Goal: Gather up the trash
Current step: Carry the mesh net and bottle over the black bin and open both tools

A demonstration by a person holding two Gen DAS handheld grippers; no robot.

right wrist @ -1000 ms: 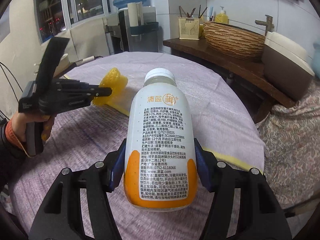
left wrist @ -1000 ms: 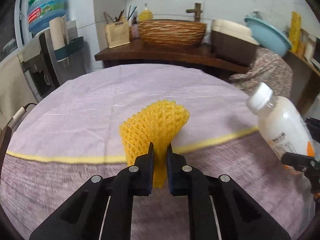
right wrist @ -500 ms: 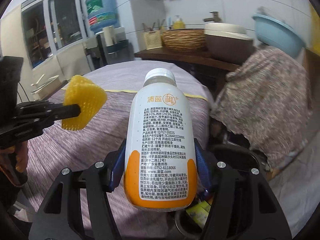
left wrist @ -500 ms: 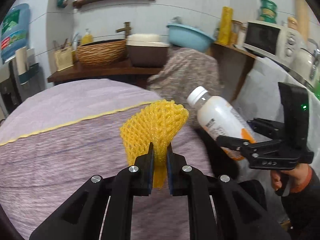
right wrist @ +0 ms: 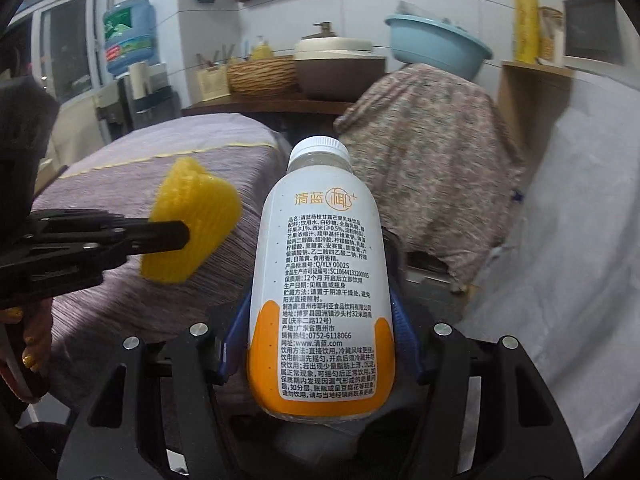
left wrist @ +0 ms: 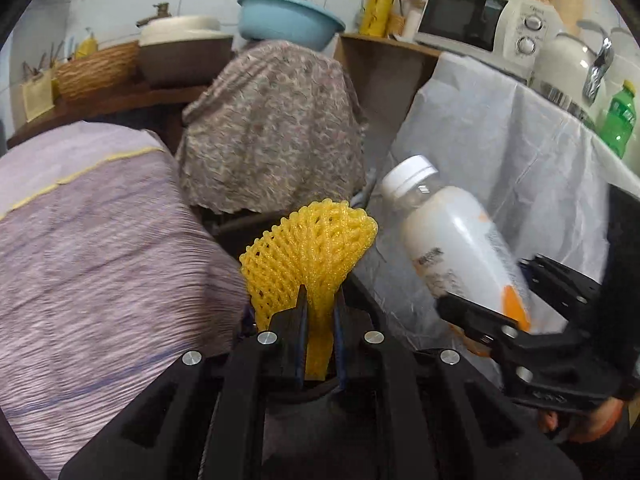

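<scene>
Left tongs (left wrist: 320, 312) clamp yellow foam net (left wrist: 310, 256); right tongs (right wrist: 318, 344) clamp drink bottle (right wrist: 320, 280) at three o'clock. Keep both grips firm until directly over the bin.

A round table (left wrist: 92, 248) wears a purple cloth with a yellow stripe, and just beside it a floral cloth (left wrist: 272, 128) drapes some bulky thing beneath a light-blue basin (left wrist: 288, 20). A wicker basket (right wrist: 262, 76) and a brown-and-cream pot (right wrist: 340, 66) sit on a dark wooden shelf. A white microwave (left wrist: 484, 20) and a green bottle (left wrist: 618, 118) stand above a white plastic sheet (left wrist: 492, 152), with a water-cooler jug (right wrist: 130, 38) near the window.
</scene>
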